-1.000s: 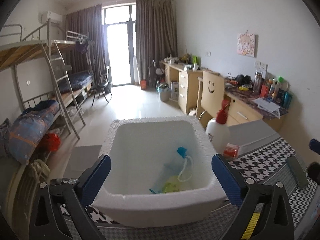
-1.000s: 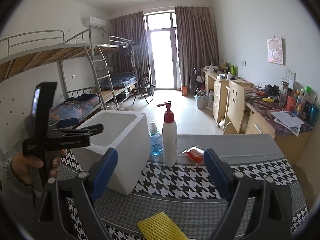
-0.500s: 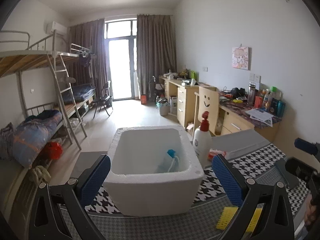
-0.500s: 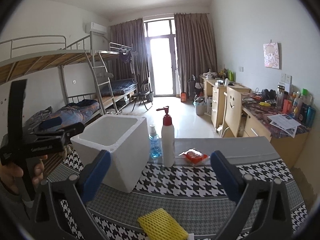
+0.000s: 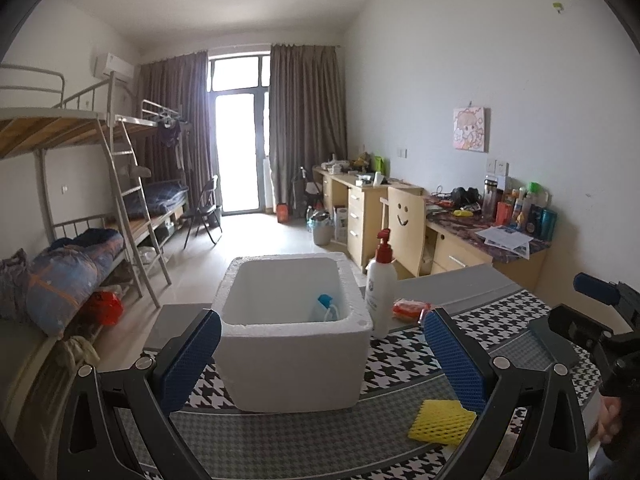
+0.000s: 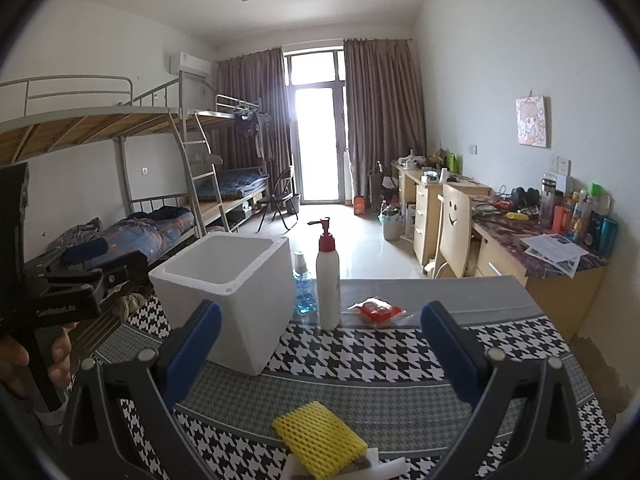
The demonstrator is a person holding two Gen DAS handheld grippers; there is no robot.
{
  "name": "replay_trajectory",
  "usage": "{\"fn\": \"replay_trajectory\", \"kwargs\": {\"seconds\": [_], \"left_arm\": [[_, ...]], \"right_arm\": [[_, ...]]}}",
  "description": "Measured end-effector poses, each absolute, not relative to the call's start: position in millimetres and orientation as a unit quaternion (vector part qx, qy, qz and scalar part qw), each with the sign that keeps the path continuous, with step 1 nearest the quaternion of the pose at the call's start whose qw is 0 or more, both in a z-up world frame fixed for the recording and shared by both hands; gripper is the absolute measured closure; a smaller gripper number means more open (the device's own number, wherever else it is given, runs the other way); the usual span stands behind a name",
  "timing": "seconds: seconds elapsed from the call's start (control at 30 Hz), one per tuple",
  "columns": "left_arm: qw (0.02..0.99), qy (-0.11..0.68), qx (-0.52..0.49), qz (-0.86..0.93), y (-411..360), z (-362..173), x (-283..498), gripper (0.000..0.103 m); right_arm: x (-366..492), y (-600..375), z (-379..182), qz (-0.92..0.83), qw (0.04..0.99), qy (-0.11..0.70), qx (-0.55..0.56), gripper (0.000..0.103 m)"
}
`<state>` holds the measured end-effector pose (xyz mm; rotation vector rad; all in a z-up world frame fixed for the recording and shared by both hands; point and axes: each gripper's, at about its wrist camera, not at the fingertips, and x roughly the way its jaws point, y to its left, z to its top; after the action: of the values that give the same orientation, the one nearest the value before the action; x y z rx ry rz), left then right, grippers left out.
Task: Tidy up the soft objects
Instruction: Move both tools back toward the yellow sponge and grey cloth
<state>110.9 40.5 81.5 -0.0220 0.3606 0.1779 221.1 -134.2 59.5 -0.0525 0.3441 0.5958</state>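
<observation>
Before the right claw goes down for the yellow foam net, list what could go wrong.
1. The yellow foam net lies partly on a white foam piece at the table's near edge; the open right claw might pinch both or push them off.
2. The pump bottle stands upright right beside the white foam box; a carry toward the box could tip it.
3. The left claw hangs open in front of the box and could block the drop.

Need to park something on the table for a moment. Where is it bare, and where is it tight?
Bare cloth lies right of the white foam box, between the red packet and the yellow foam net, and out to the table's right edge. It is tight behind the box, where the pump bottle and blue spray bottle stand close together.
</observation>
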Motion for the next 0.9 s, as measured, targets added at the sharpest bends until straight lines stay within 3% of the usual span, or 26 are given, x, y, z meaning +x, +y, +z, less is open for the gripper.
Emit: {"fn": "replay_trajectory", "kwargs": {"seconds": [0.9], "left_arm": [[0.987,0.153,-0.008,0.058,6,66,79,0.001]], "right_arm": [[197,-163,45,0.277,0.949,0.151,-0.018,0.002]]}}
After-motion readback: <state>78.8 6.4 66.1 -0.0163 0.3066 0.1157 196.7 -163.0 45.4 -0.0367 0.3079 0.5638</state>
